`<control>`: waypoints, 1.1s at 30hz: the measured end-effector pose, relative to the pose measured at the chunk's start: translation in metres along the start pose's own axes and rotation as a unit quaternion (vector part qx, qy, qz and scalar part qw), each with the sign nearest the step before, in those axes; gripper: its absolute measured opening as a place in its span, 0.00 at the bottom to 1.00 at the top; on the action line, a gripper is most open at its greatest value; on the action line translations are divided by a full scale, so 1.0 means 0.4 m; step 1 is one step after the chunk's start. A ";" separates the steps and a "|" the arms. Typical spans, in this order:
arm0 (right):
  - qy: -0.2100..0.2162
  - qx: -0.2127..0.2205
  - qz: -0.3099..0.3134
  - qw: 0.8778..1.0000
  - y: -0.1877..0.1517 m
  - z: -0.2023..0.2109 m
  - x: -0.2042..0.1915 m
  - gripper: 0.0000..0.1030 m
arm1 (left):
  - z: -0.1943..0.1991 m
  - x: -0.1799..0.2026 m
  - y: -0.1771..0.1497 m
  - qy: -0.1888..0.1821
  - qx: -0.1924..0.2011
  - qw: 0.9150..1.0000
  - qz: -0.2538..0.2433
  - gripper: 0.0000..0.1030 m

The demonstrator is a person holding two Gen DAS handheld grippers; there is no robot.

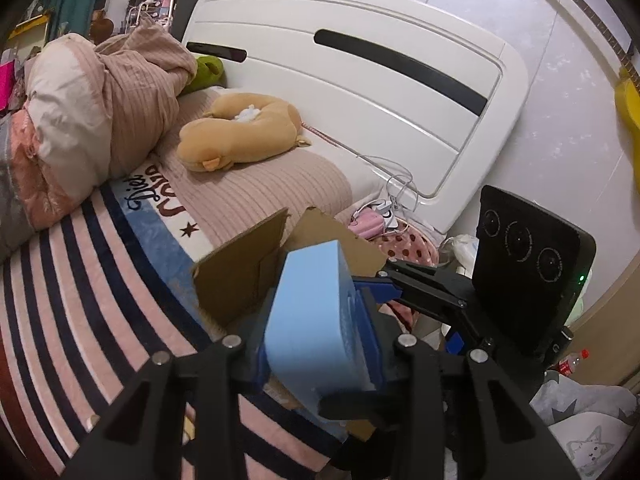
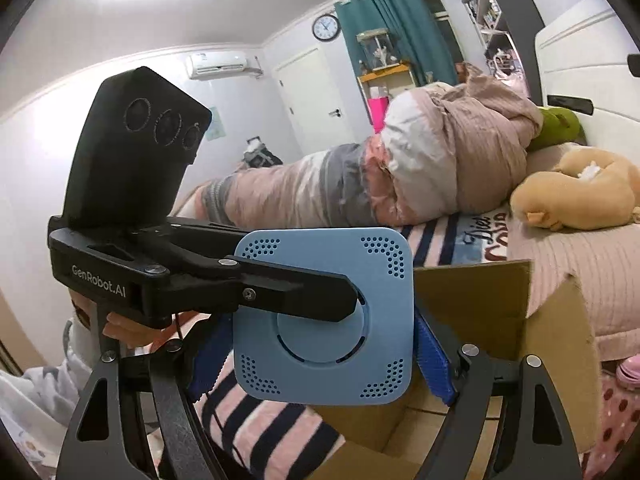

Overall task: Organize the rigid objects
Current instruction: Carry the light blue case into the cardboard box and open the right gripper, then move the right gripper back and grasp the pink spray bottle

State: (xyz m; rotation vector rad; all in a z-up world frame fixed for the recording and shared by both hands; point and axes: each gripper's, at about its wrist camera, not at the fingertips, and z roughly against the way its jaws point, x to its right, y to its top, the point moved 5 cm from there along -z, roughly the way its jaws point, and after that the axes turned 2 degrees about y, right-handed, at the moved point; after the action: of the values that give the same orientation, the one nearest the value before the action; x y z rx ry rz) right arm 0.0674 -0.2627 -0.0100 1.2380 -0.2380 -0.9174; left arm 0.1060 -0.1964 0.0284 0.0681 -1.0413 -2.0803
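Note:
A light blue square plastic device (image 1: 316,324) with dotted vent corners is held upright above an open cardboard box (image 1: 240,276). My left gripper (image 1: 320,336) is shut on its two flat faces. In the right wrist view the device (image 2: 332,360) shows face on, with the left gripper's black finger across its round centre. My right gripper (image 2: 320,360) has its blue-padded fingers (image 2: 434,364) against the device's left and right edges. The box (image 2: 480,304) lies open below and behind it.
The box sits on a striped blanket (image 1: 80,300) on a bed with a white headboard (image 1: 360,80). A tan plush toy (image 1: 240,136) and a bundled duvet (image 1: 100,100) lie further up the bed. A yellow guitar (image 1: 628,96) leans on the wall.

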 end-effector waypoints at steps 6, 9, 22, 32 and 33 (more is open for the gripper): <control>-0.047 -0.048 -0.042 0.997 -0.052 -0.001 0.101 0.77 | -0.156 0.007 0.004 -0.020 -0.059 0.998 0.001 0.33; -0.062 -0.079 -0.064 0.993 -0.089 -0.001 0.161 0.77 | -0.224 0.015 0.004 -0.025 -0.090 0.996 -0.004 0.33; -0.131 -0.130 -0.020 0.983 -0.116 -0.021 0.173 0.82 | -0.162 -0.016 0.007 0.032 -0.058 0.998 -0.012 0.71; -0.171 -0.099 0.063 0.978 -0.020 -0.046 0.011 0.87 | 0.106 -0.124 -0.039 0.103 0.036 0.994 0.020 0.72; -0.168 -0.090 0.071 0.979 -0.010 -0.054 -0.012 0.87 | 0.130 -0.140 -0.051 0.114 0.042 0.992 0.025 0.72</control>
State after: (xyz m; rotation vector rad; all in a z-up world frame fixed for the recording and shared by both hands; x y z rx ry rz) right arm 0.0756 -0.2443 -0.0198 0.8832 -0.4944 -0.9975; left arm 0.1125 -0.1177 0.0329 0.3116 -0.9804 -1.9320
